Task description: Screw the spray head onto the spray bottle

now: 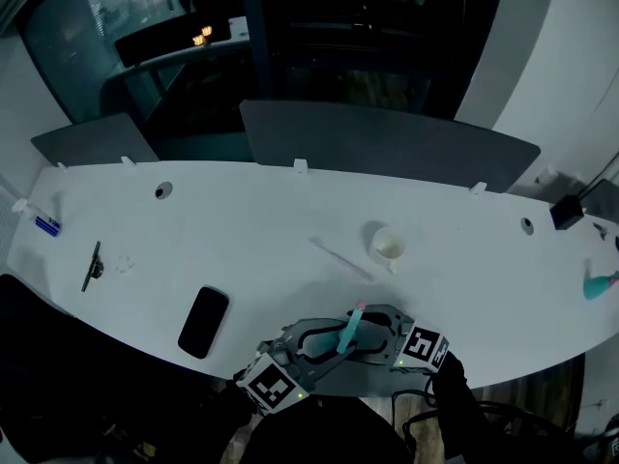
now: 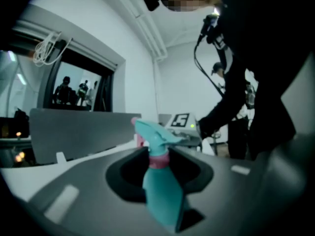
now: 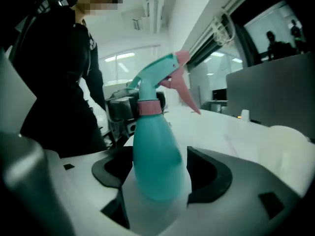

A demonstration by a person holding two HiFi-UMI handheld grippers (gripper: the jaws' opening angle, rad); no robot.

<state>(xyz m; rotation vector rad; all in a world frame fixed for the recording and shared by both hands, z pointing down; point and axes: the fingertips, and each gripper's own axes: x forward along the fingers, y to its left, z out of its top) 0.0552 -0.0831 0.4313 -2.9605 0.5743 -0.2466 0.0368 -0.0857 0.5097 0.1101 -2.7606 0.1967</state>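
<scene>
Bottle (image 1: 348,334) is upright at the near tabletop (image 1: 271,220) edge, in mid-air between the two grippers, which face each other. Left gripper (image 2: 160,168) is clamped on the lower body. Right gripper (image 3: 160,168) has its jaws spread wide around the body, with a thin gap at one pad, so no grip.

Tabletop is white and curved. On it are a black phone (image 1: 203,322) near left, a pen (image 1: 92,266) further left, a white cup (image 1: 387,246) mid, a thin stick (image 1: 340,258) beside the cup, and a teal item (image 1: 600,283) at the far right edge. Grey partitions (image 1: 387,148) line the back edge, with dark glass with lamp reflections behind them.

Only the head view shows the tabletop layout. The gripper views show white walls, ceiling pipes, a window with people's silhouettes and the person's dark sleeve. Each gripper view also shows the other gripper behind the bottle. The pad gap shows only in the right gripper view, where the bottle looks blurred. It looks sharper in the left gripper view.

Bottle is teal, wide low and narrowing to the neck. Spray head (image 3: 160,75) sits on the neck. It is teal with a pink collar, a pink trigger and a pink nozzle tip.
</scene>
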